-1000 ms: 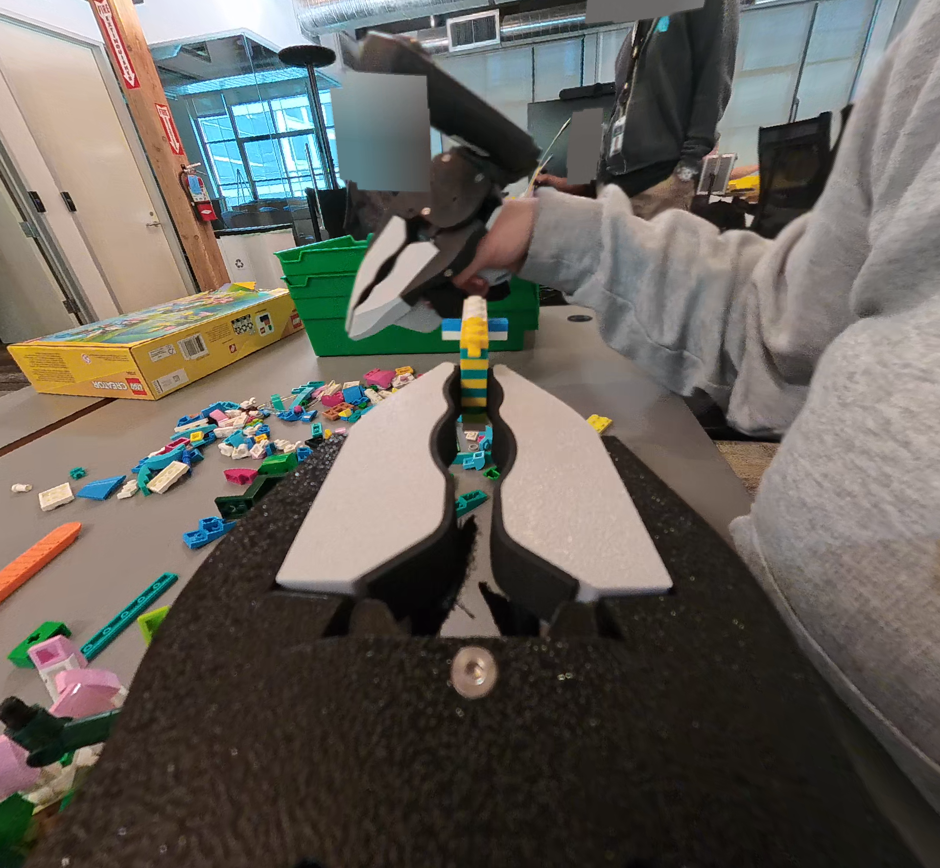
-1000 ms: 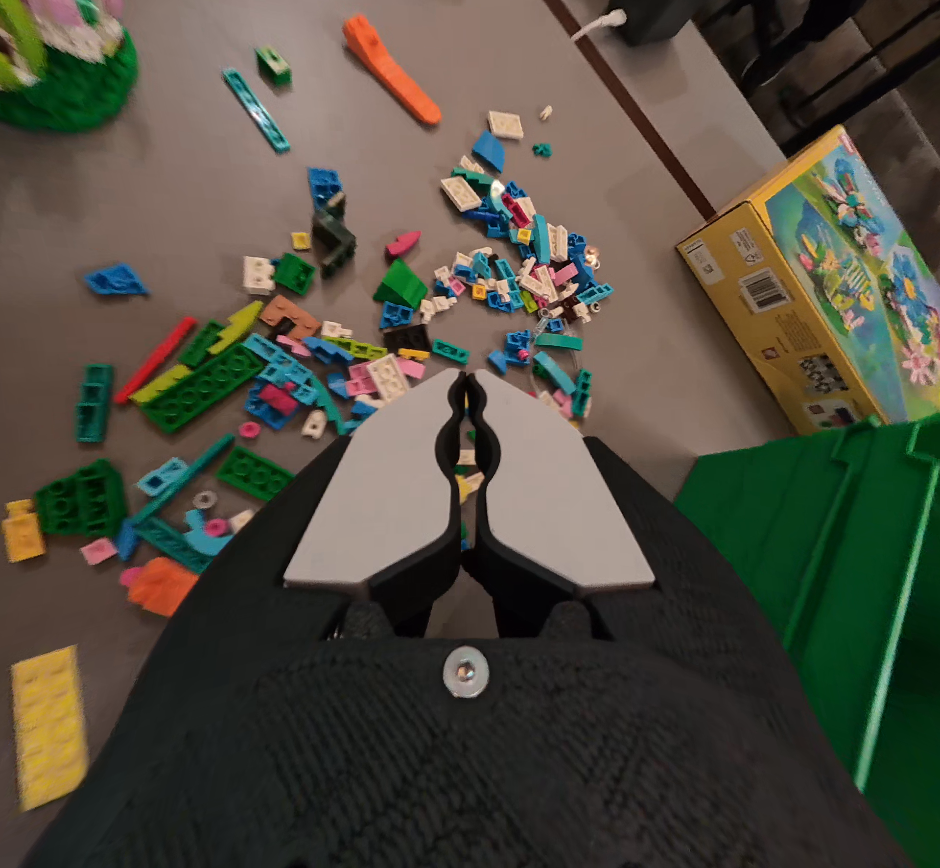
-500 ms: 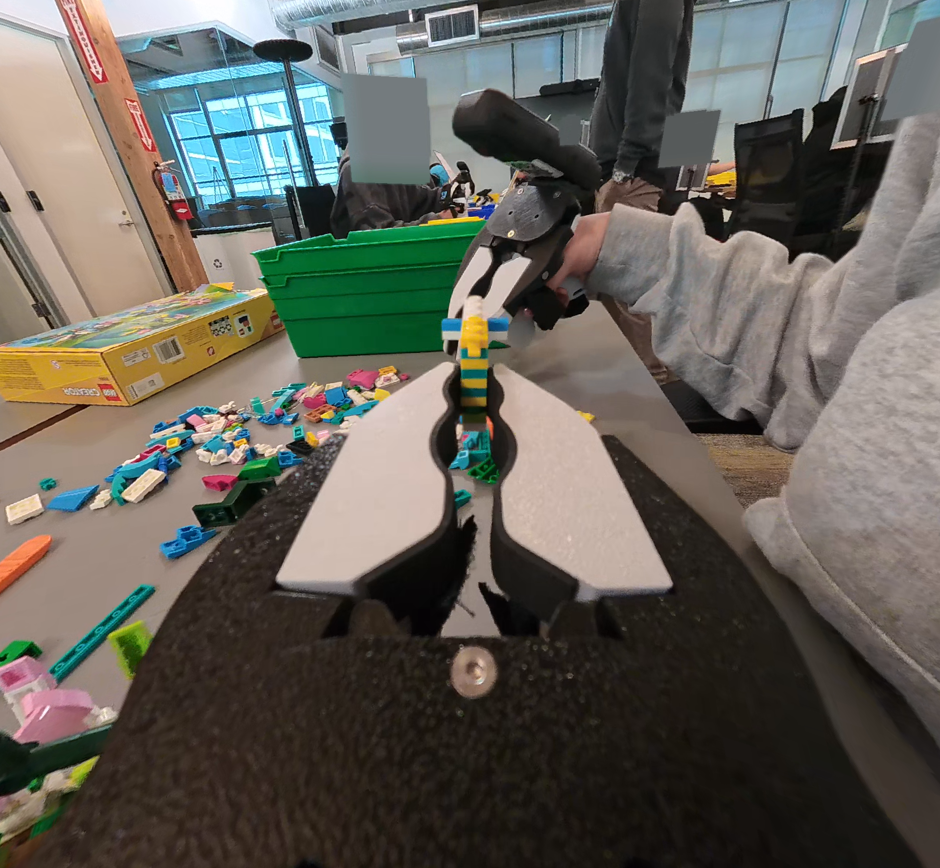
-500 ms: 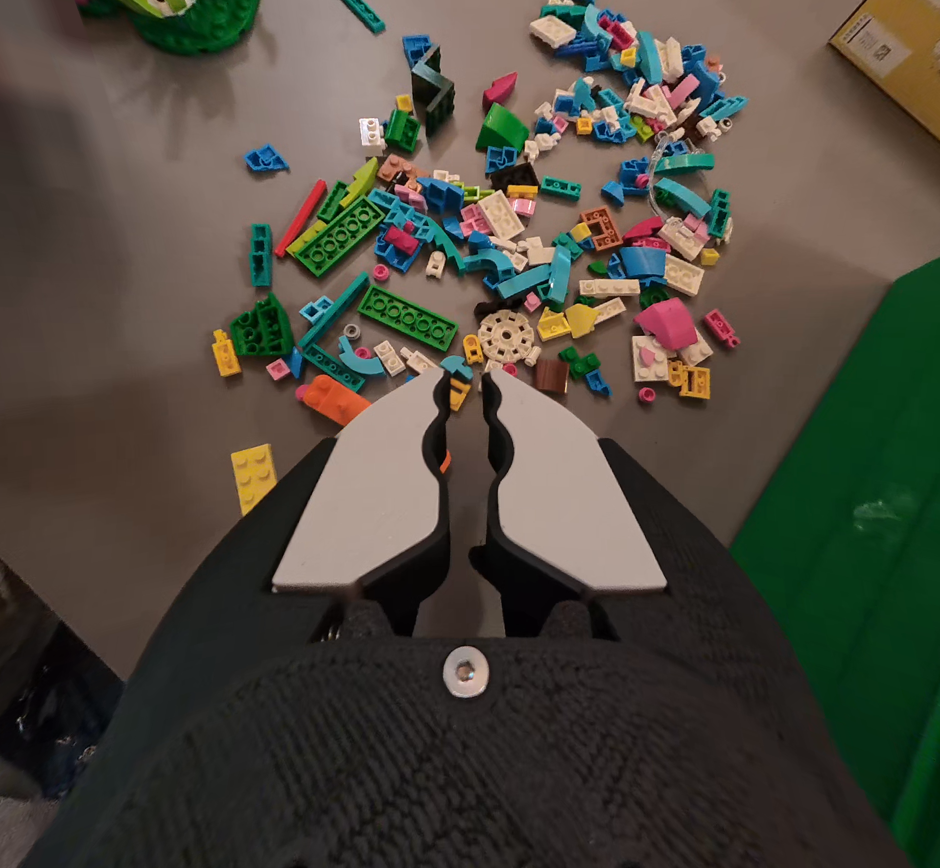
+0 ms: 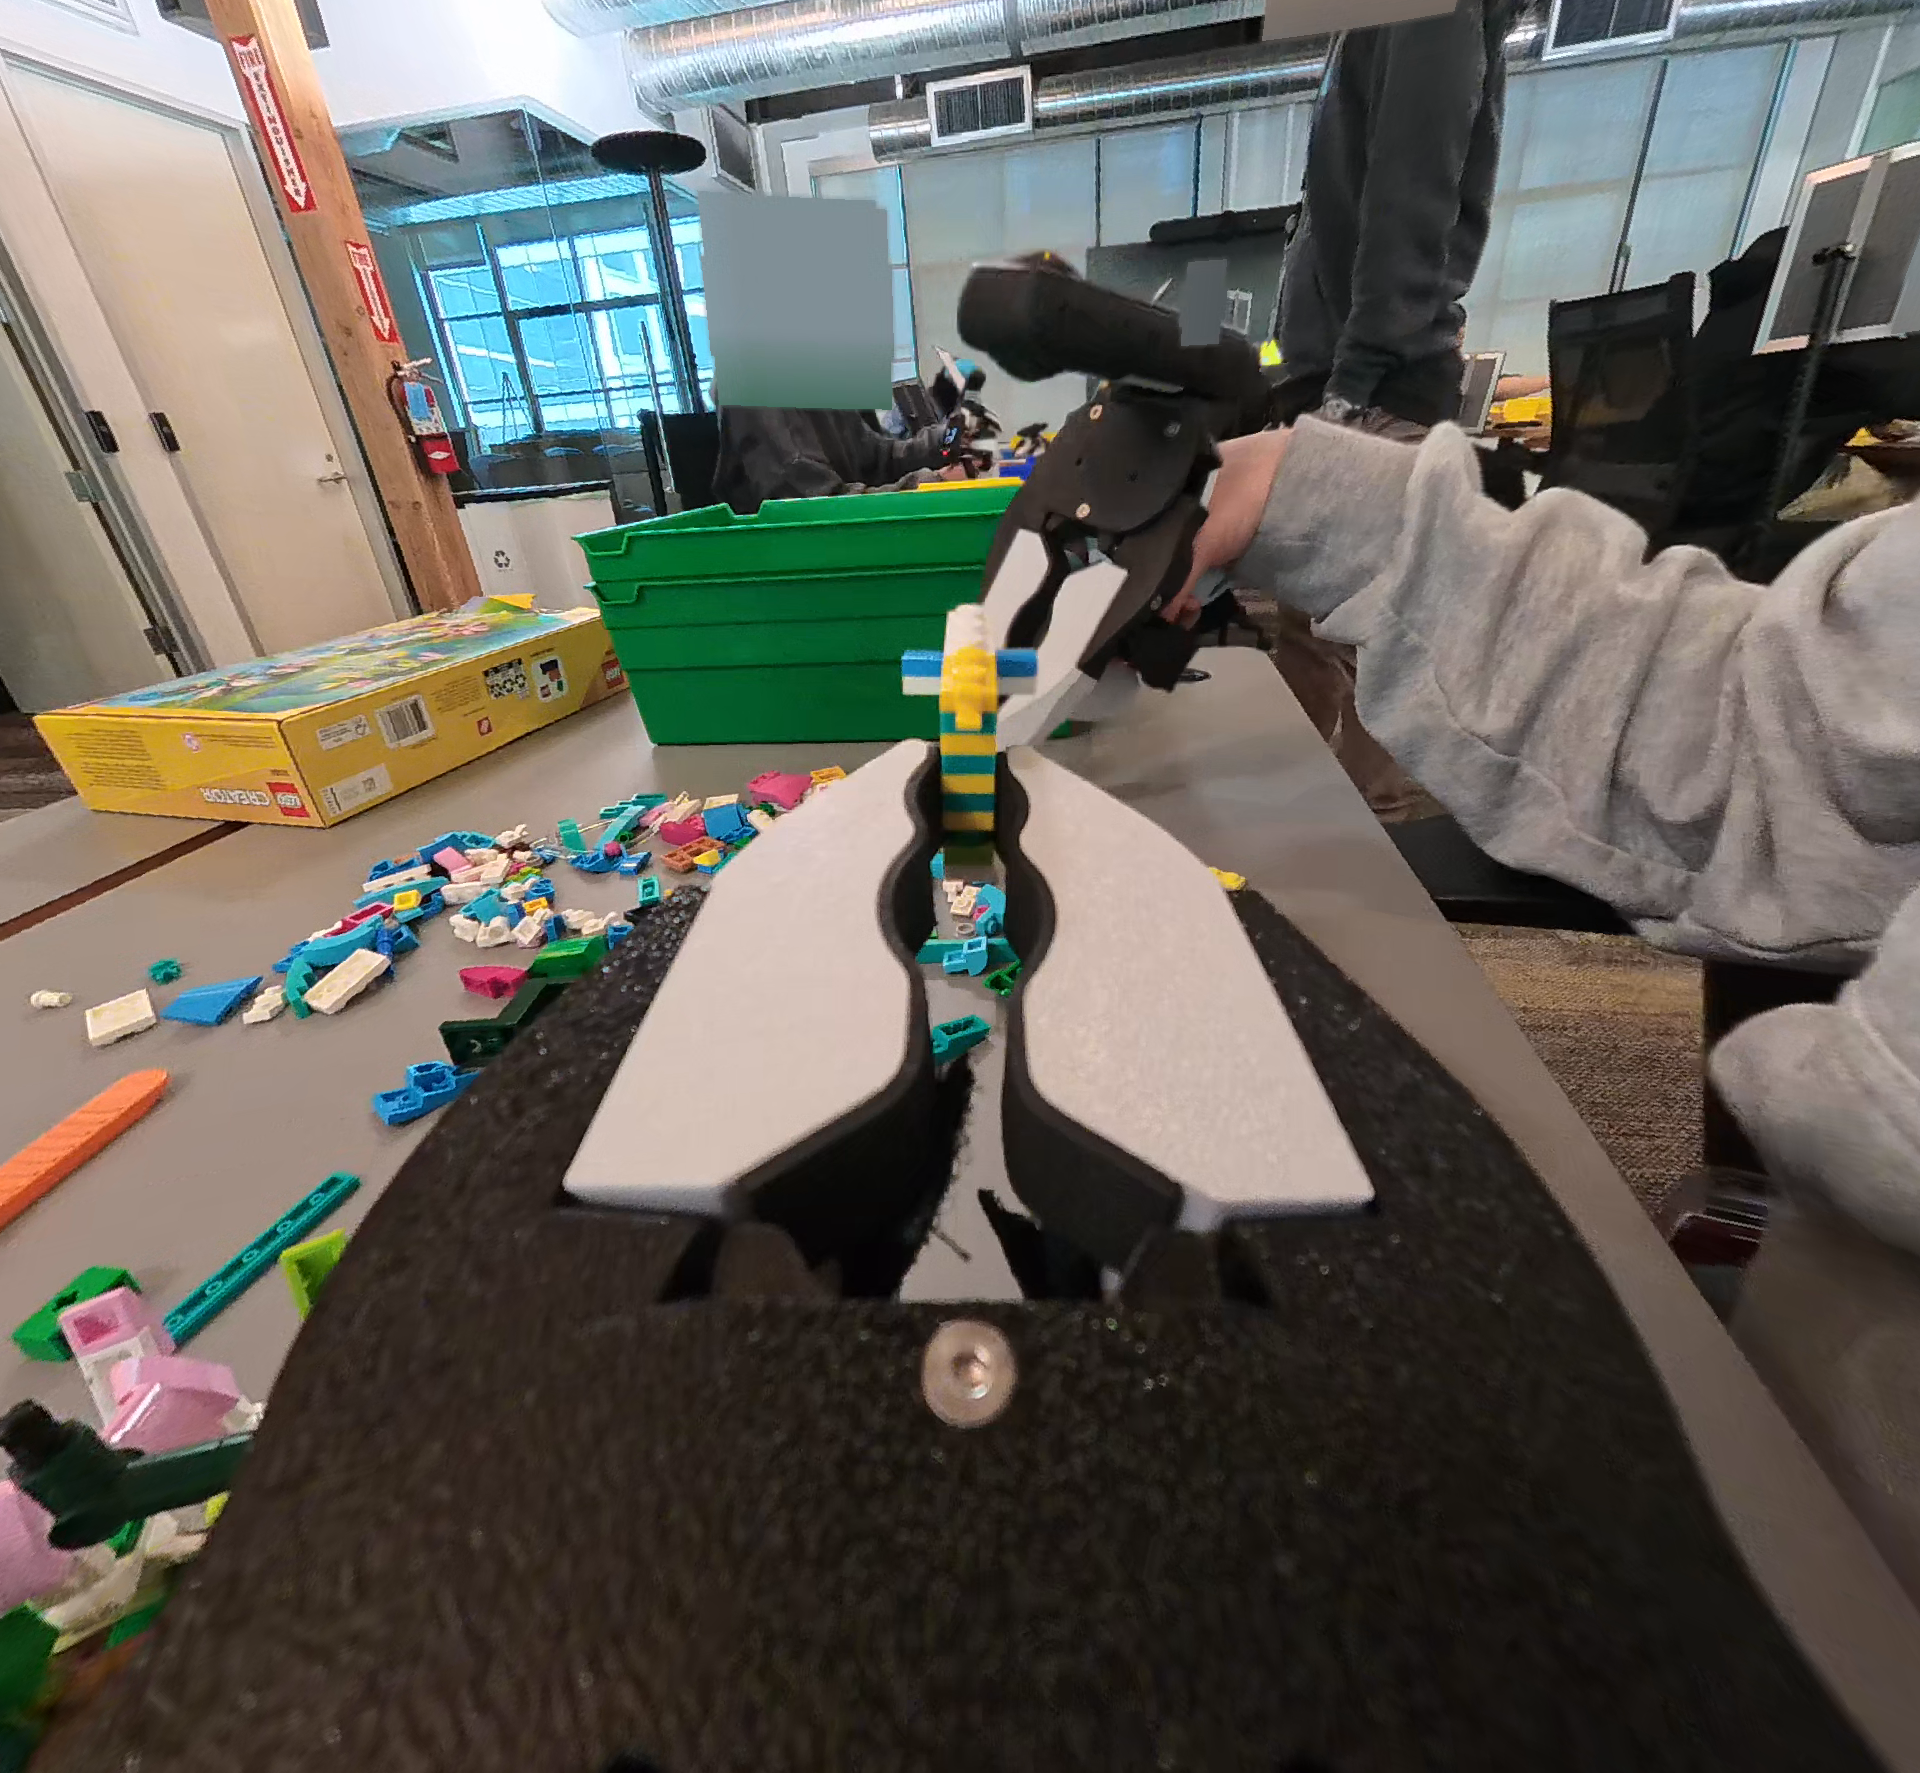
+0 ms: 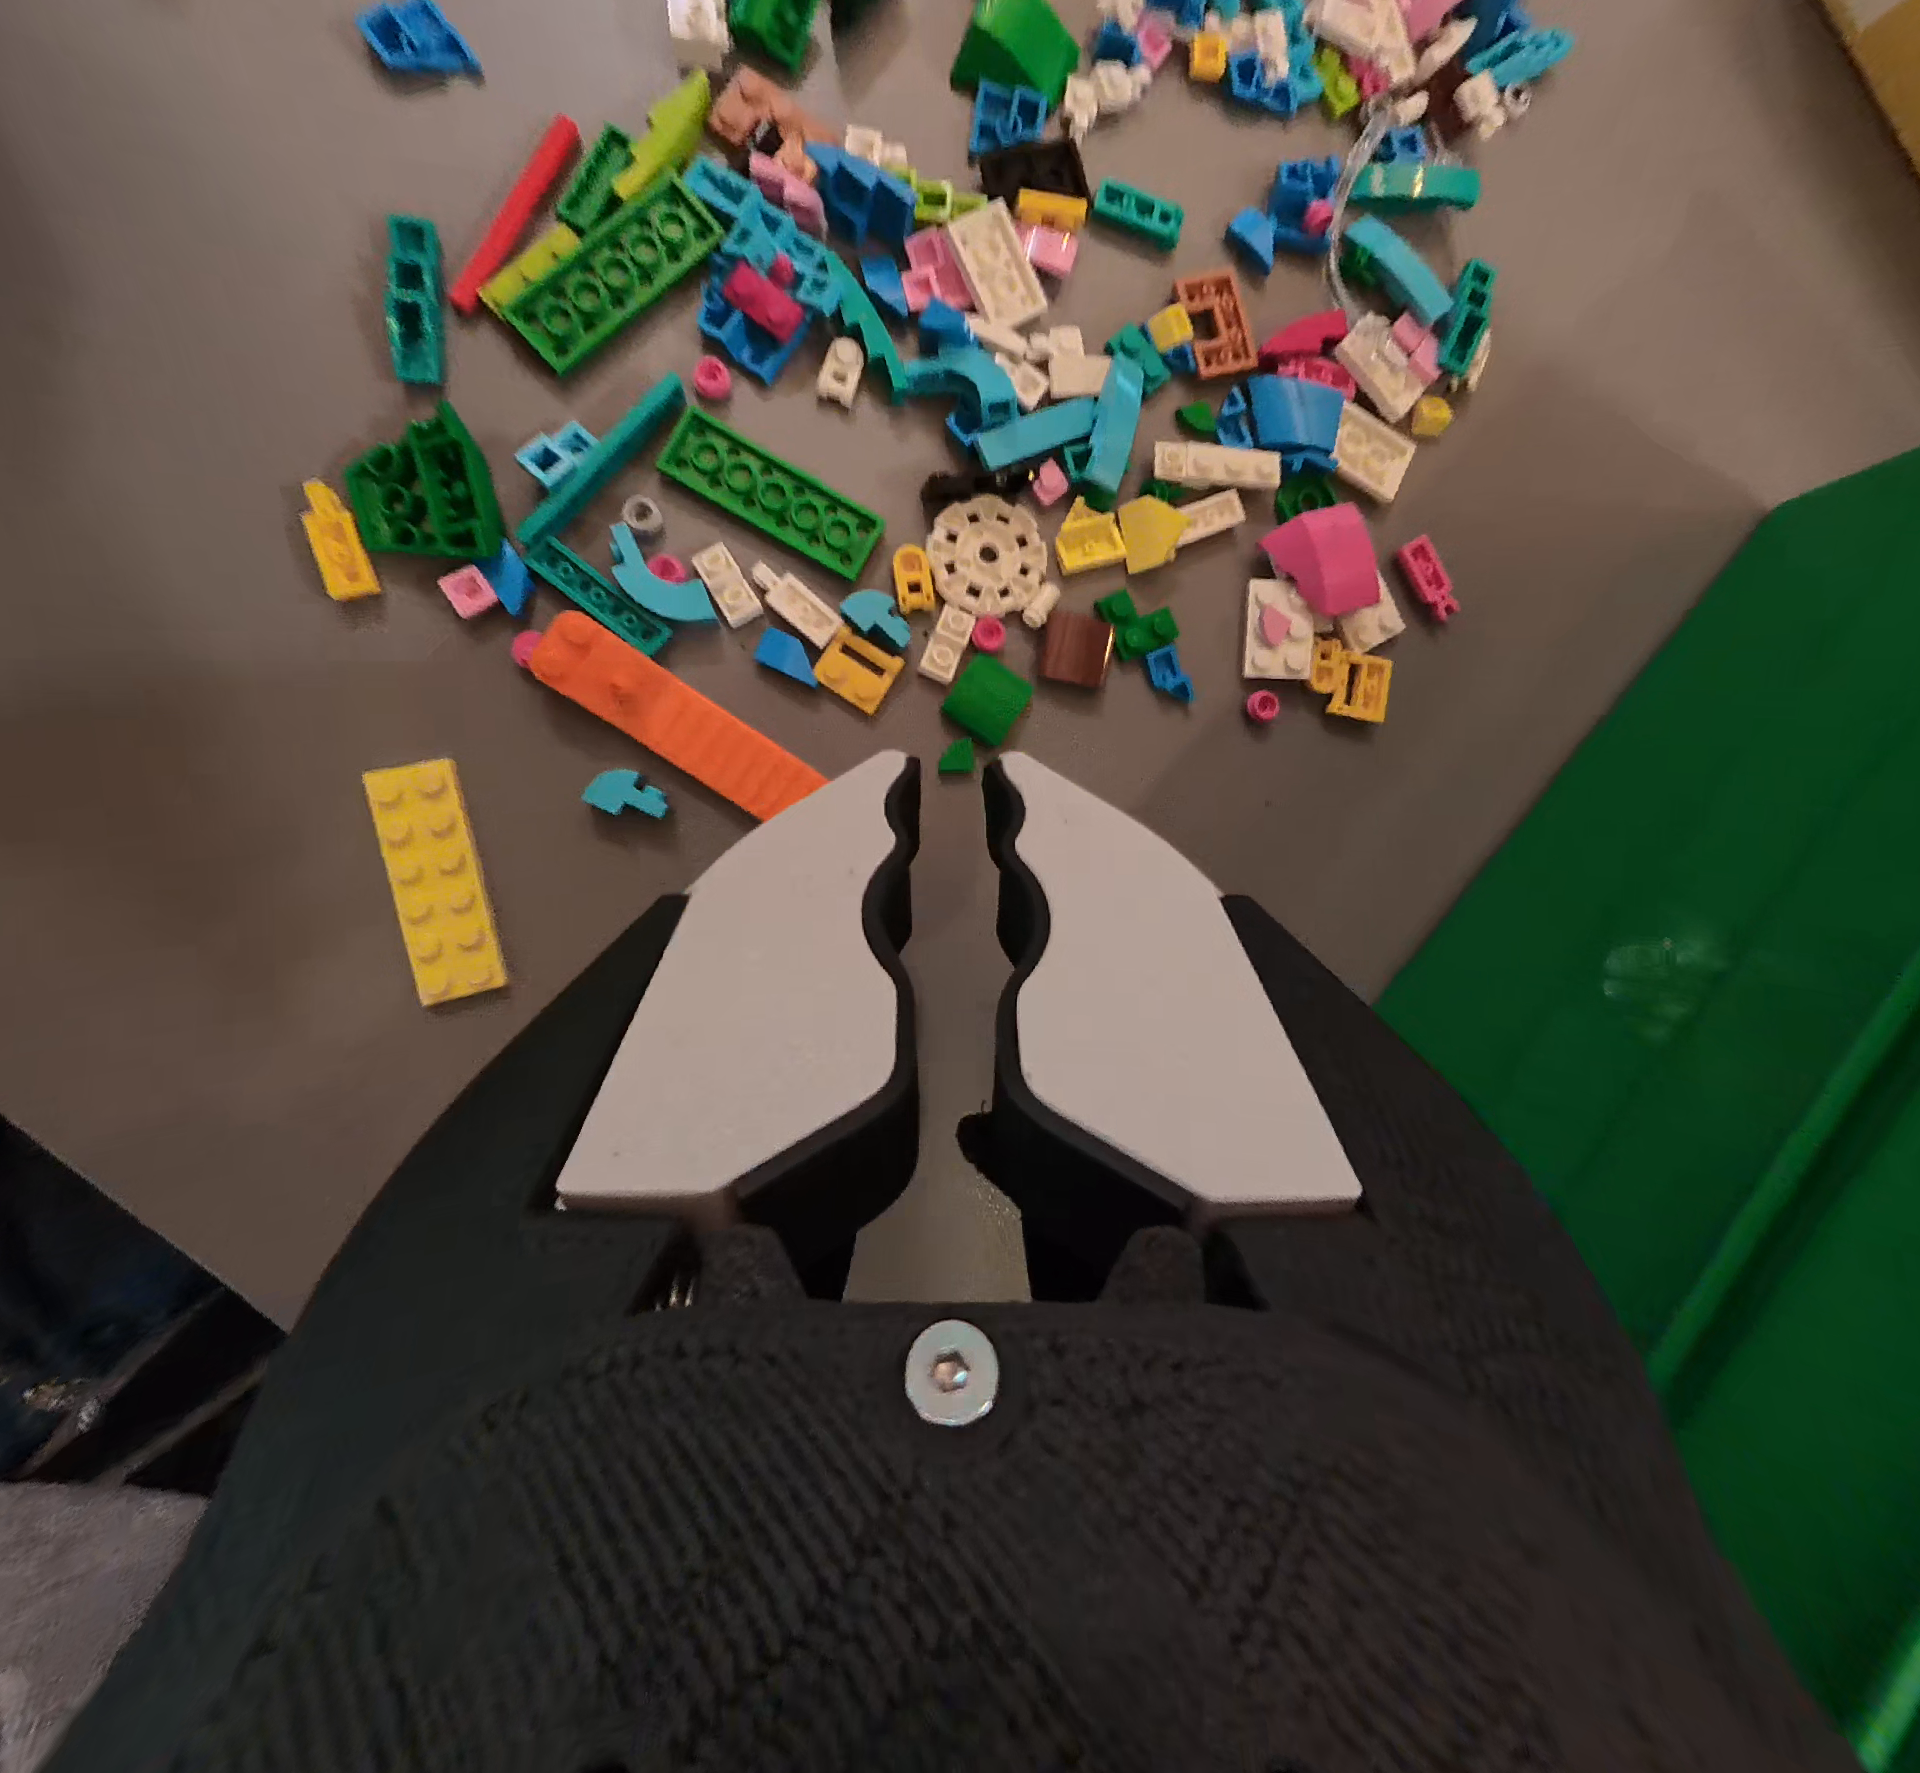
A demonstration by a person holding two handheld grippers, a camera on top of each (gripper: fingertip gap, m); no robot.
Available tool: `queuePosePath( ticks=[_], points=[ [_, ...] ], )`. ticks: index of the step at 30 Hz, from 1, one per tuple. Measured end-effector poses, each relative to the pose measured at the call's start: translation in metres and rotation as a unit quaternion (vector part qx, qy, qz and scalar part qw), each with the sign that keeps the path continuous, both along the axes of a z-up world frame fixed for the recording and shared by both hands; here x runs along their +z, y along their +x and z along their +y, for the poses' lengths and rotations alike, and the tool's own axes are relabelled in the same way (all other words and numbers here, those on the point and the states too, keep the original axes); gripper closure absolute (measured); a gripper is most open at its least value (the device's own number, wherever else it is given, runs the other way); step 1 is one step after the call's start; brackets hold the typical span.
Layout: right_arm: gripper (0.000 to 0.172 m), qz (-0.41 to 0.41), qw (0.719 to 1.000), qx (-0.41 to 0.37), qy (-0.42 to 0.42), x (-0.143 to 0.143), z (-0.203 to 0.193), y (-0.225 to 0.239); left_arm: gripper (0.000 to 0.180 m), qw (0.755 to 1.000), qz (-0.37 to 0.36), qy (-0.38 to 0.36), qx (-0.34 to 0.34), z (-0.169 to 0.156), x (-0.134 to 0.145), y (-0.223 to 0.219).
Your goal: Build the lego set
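Yellow box: lay flat near the far left edge of the table, shut as far as could be seen.
Loose bricks: a many-coloured scatter across the middle of the table, unsorted; a yellow plate and an orange bar lay at its near side.
Left gripper: jaws closed on a striped tower of yellow and teal bricks, both pads pressing its lower part, holding it upright above the table.
Tower top: a blue-and-white cross piece with a white brick above it was already in place; the tower looked partly built, though how much remained could not be told.
Right gripper: jaws slightly apart and holding nothing, pointing down at the near edge of the scatter, nearest a small green piece and a green curved brick just beyond; from the left wrist it showed just behind the tower top.
Green bins: stacked toward the far right edge of the table.
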State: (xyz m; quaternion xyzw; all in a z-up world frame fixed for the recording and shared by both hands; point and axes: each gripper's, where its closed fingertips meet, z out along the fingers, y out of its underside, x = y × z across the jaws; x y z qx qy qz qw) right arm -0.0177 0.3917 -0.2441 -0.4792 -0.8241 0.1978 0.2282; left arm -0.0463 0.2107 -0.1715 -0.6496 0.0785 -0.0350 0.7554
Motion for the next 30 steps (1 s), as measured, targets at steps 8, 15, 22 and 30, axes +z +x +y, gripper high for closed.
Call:
queuePosePath(
  ticks=[8,15,22,30],
  points=[
    [0.161,0.001,0.999,0.015,-0.031,-0.008,-0.008,0.002,0.172,0.999,0.034,-0.007,-0.001,0.002,-0.003,0.007],
    [0.158,0.001,0.997,0.043,-0.069,-0.008,-0.026,-0.001,0.172,0.999,0.050,-0.008,0.001,0.003,-0.004,0.009],
    [0.154,-0.016,0.993,0.081,-0.081,-0.012,-0.041,0.000,0.172,0.999,0.038,-0.005,0.004,0.003,-0.002,0.006],
    [0.154,-0.029,0.989,0.122,-0.077,-0.018,-0.054,0.000,0.172,0.999,0.037,-0.007,0.002,0.004,-0.002,0.007]
  ],
)
